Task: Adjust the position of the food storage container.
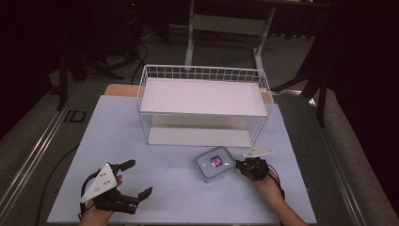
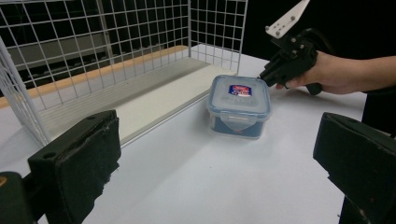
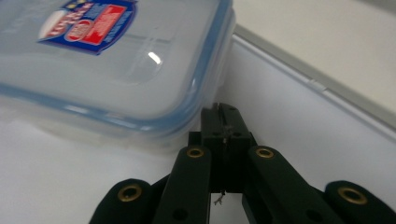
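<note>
Meanwhile, on the pale blue surface (image 1: 155,188) before a white wire rack with a white shelf board (image 1: 202,96): square clear plastic container with a blue-rimmed snap lid and red-and-blue label (image 1: 215,164), right gripper (image 1: 245,168) pressed against its corner, jaws clenched together and empty. Left gripper (image 1: 136,180) parked well apart near the front edge, jaws released wide, nothing between. Likely trouble from here: closed tips nudging rather than grasping, so container skidding or spinning across the smooth surface toward the rack's base, or a tip slipping under the lid rim and popping a latch.
</note>
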`<state>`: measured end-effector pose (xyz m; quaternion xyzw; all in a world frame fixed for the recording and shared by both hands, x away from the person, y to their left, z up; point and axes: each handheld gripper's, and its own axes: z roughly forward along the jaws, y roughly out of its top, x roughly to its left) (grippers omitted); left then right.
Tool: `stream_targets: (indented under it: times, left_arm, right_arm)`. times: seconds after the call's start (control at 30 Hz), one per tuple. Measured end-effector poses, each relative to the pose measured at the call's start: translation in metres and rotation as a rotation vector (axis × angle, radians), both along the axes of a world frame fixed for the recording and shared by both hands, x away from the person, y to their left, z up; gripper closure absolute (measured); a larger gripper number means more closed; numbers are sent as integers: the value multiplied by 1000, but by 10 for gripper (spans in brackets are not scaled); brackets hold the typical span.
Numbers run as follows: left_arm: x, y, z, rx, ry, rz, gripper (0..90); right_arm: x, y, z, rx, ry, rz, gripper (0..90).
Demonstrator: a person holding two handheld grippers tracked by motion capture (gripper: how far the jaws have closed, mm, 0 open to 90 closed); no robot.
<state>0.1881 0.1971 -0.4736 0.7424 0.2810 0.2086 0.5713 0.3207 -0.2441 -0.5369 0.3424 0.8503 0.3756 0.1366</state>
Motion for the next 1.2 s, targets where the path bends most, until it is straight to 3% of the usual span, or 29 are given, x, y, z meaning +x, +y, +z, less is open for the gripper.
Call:
stream_targets:
  times: [0.33, 0.43, 0.63, 0.73, 0.93, 1.03, 1.2]
  left_arm:
    - [1, -2, -1, 3, 6, -5, 18]
    - [1, -2, -1, 3, 8, -8, 18]
    - [1, -3, -1, 5, 8, -10, 18]
    - [1, -3, -1, 5, 10, -12, 18]
    - [2, -3, -2, 6, 12, -14, 18]
    - [2, -4, -3, 5, 19, -14, 18]
    - [1, -5, -3, 11, 19, -21, 18]
  right_arm:
    - [-26, 13, 2, 12, 19, 82, 900]
    - [-30, 19, 1, 17, 38, 84, 900]
    - [-37, 31, 1, 16, 43, 142, 900]
    - [-34, 29, 1, -23, 25, 125, 900]
    - [-22, 24, 4, -13, 12, 67, 900]
    - [-19, 29, 9, 16, 13, 78, 900]
    - [-23, 38, 10, 1, 17, 102, 900]
